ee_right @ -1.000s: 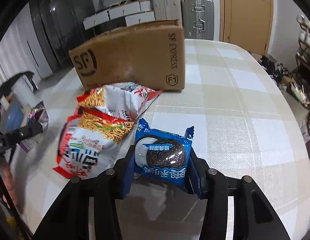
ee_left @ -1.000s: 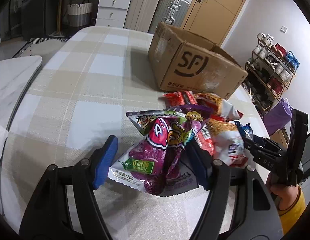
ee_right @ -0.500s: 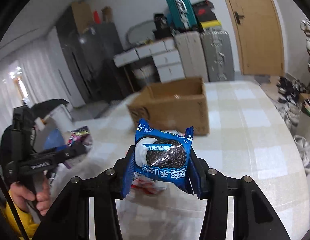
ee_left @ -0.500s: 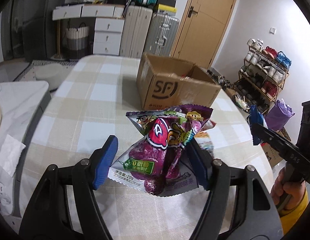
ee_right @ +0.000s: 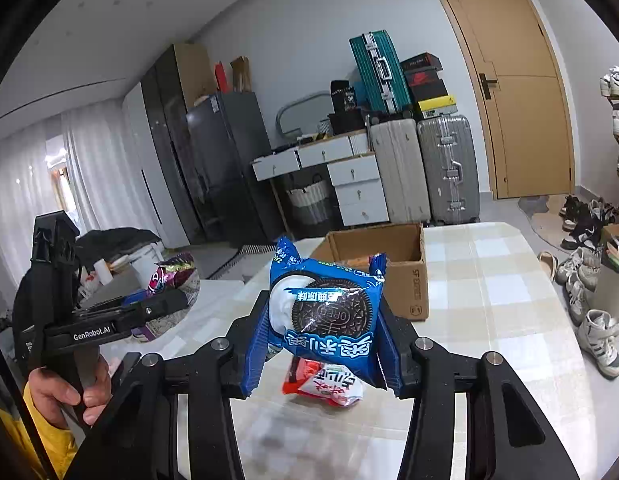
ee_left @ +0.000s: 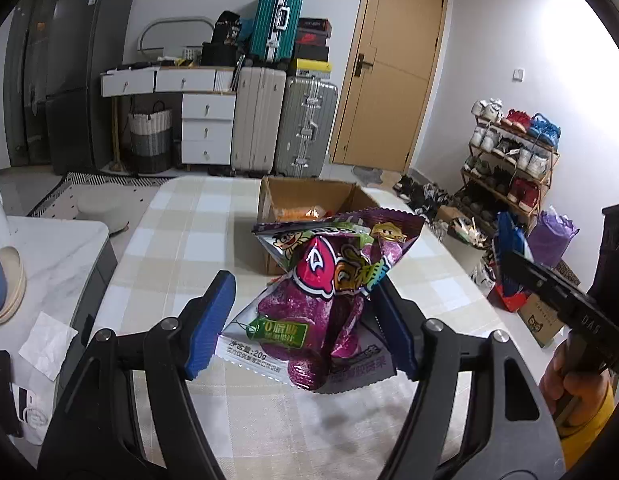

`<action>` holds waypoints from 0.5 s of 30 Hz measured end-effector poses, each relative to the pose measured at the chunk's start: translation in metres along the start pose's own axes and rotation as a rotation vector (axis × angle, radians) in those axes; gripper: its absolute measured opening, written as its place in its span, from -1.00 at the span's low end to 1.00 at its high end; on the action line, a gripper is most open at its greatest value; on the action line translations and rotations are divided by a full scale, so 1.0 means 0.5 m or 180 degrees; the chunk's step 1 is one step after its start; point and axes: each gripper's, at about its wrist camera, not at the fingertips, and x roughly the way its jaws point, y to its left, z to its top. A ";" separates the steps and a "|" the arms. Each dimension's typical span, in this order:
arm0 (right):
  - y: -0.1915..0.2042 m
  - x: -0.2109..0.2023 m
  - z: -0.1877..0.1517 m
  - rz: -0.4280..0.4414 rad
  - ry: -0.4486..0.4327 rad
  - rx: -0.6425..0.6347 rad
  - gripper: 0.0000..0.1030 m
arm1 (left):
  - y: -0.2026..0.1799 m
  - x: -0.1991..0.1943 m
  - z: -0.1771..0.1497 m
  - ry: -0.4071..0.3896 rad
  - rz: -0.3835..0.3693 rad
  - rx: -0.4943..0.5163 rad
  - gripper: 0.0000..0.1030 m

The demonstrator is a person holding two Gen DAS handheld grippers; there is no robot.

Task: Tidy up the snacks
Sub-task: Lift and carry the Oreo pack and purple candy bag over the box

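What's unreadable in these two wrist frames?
- Contents of the brown cardboard box: left wrist view, only an orange sliver shows; the purple snack bags cover the rest.
- Red-and-white packet on the checked table: right wrist view, mostly behind the blue cookie pack.
- Left jaw contact: hidden by the bags.

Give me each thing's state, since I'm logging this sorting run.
Left gripper: shut on purple snack bag.
Right gripper: shut on Oreo pack.
Cardboard box: open, snacks inside.
Red packet: lying on table.
Door: closed.
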 end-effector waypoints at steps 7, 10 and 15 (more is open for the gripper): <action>-0.004 -0.045 0.022 -0.0088 -0.0138 0.0060 -0.07 | -0.036 -0.084 0.037 -0.0216 -0.0066 0.0089 0.32; -0.008 -0.050 0.038 -0.0084 -0.0180 0.0059 -0.07 | -0.049 -0.109 0.056 -0.0281 -0.0053 0.0128 0.32; -0.005 -0.042 0.080 -0.0062 -0.0268 -0.0013 -0.07 | -0.055 -0.109 0.093 -0.0313 -0.0047 0.0154 0.32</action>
